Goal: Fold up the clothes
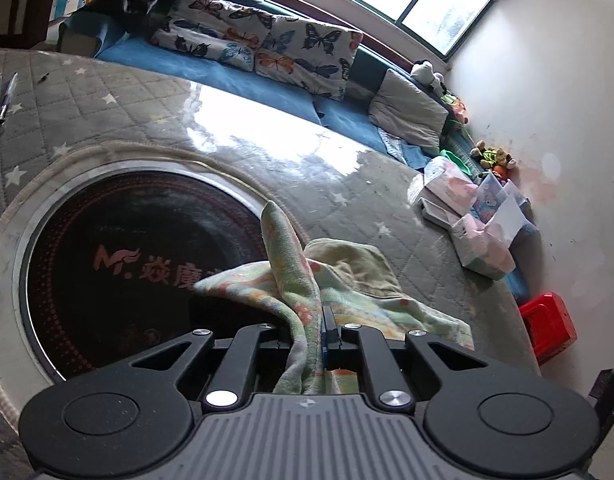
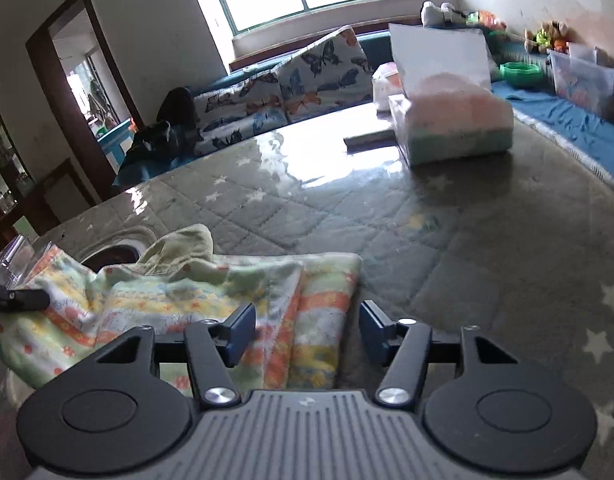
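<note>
Two tools at work: the left tool (image 1: 307, 334) pinches a raised fold of the pastel floral garment (image 2: 211, 300), which lies on the quilted grey surface (image 2: 447, 240) partly over the round black cooktop (image 1: 127, 260). The right tool (image 2: 307, 334) hangs spread wide over the garment's folded edge. A clear bag (image 2: 451, 120) holding pink and green fabric sits beyond.

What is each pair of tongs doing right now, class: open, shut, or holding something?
Left tongs: shut on the patterned cloth.
Right tongs: open, holding nothing, poised over the cloth's folded edge.
</note>
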